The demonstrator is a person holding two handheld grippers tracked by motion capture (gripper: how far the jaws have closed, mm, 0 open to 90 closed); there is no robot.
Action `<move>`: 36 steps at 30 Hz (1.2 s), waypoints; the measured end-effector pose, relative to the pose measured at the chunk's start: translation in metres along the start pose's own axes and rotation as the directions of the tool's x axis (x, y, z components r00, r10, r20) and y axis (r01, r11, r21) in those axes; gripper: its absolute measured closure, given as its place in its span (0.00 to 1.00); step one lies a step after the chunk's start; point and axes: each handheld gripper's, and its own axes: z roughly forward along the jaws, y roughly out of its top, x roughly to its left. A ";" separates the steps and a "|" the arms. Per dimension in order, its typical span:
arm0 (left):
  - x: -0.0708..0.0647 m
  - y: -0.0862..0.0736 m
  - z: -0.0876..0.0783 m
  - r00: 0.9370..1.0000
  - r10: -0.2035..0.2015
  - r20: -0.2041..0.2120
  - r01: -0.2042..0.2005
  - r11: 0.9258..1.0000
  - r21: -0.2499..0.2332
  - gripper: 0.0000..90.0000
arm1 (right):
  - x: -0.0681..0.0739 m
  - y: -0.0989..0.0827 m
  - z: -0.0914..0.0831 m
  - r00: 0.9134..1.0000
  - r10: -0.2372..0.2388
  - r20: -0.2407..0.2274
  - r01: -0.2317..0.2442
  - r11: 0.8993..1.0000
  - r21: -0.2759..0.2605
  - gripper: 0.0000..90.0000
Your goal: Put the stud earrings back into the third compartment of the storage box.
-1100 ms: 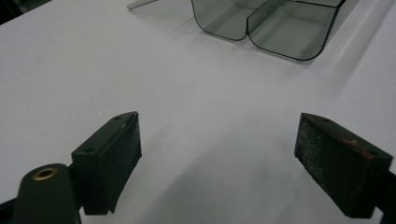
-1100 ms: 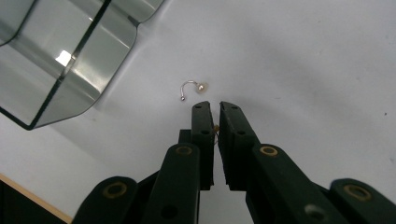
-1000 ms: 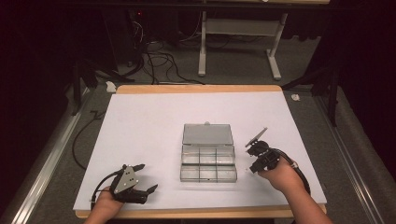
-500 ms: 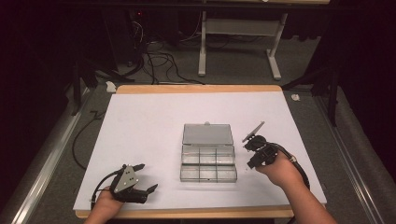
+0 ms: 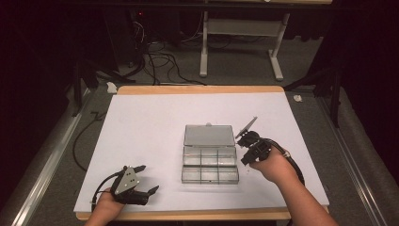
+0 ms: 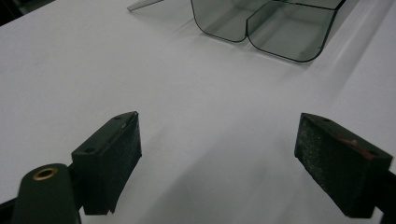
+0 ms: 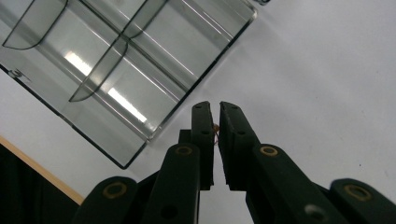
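While the left gripper (image 5: 141, 181) rests on the near left part of the desk (image 5: 141, 122), its jaws stand wide apart with only white surface between them; in the left gripper view the two black pads flank bare desk, and the rounded corners of the clear box (image 6: 280, 28) lie farther off.

At the middle of the desk sits that clear plastic compartment box (image 5: 209, 157), lid (image 5: 209, 135) open and leaning back on its far side. Its tray is split by dividers into small sections, and those that can be seen look empty.

Just to the right of the box, the right gripper (image 5: 246, 137) is held above the desk by the person's right hand (image 5: 270, 165), pointing toward the far left. Its jaws are closed almost together. In the right gripper view a small orange-brown thing (image 7: 215, 133) is pinched between them, too small to make out what it is. From that view the box's corner lies just beyond the jaw tips, apart from them.

A cable (image 5: 291, 162) trails from the right gripper toward the near right.
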 end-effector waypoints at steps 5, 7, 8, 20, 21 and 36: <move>0.001 0.000 0.001 1.000 -0.007 0.003 0.007 1.000 0.011 0.17 | 0.005 0.007 0.000 1.000 -0.008 -0.006 0.008 1.000 -0.005 0.95; 0.000 0.001 0.001 1.000 -0.002 0.002 0.002 1.000 0.011 0.17 | 0.005 0.010 0.000 1.000 -0.018 -0.007 0.018 1.000 -0.008 0.95; 0.001 0.001 0.001 1.000 -0.003 0.002 0.003 1.000 0.011 0.17 | 0.007 0.012 0.001 1.000 -0.019 -0.009 0.019 1.000 -0.009 0.95; 0.001 0.000 0.001 1.000 -0.007 0.008 0.007 1.000 0.009 0.17 | 0.018 0.031 0.011 0.999 -0.043 -0.016 0.043 0.999 0.003 0.95; 0.001 0.000 0.001 1.000 -0.007 0.008 0.007 1.000 0.009 0.17 | 0.018 0.032 0.012 0.999 -0.046 -0.019 0.046 0.999 0.006 0.95; 0.001 0.001 0.001 1.000 -0.006 0.008 0.006 1.000 0.012 0.17 | 0.017 0.043 0.029 0.999 -0.050 -0.018 0.050 0.998 0.028 0.95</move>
